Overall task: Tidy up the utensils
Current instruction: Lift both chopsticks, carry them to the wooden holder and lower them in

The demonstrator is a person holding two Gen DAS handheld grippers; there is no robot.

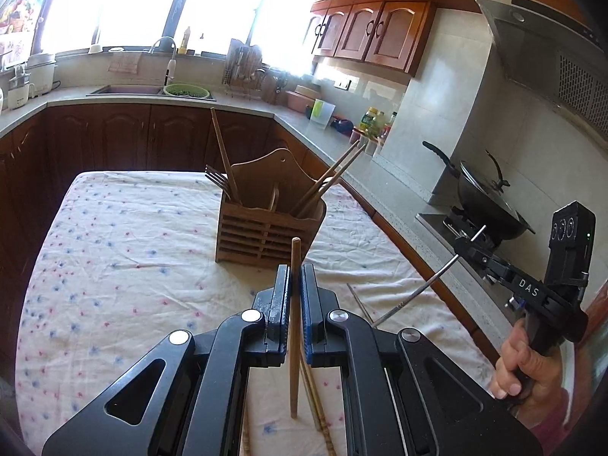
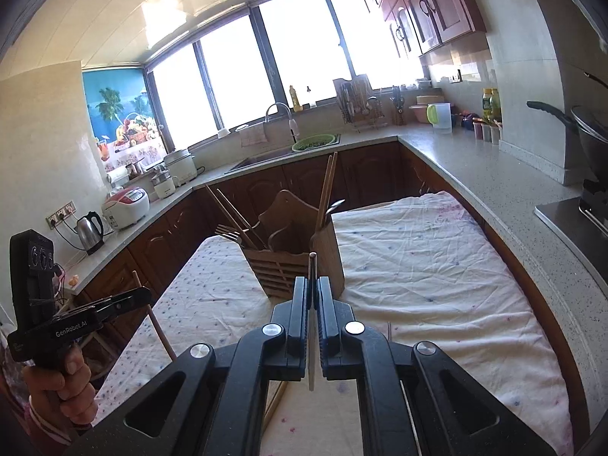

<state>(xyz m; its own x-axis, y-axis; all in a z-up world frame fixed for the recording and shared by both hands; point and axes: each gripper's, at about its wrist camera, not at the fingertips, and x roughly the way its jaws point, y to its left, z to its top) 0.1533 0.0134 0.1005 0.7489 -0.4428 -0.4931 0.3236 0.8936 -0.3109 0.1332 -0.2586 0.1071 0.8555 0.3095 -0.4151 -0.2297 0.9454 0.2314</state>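
Our left hand-held gripper [image 1: 294,288] pinches a wooden chopstick [image 1: 294,326] upright; our right hand-held gripper [image 2: 312,296] pinches a metal chopstick [image 2: 311,342] — both near the wooden holder [image 1: 266,224] on the worktop [image 1: 114,247].

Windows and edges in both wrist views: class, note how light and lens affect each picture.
Left wrist view: windows blown out white, counter edge bowed by fisheye, corners vignetted black, wooden chopstick in the left gripper sharp. Right wrist view: windows equally overexposed, ceiling tiles glaring, cabinets dim against backlight, metal chopstick in the right gripper clear.
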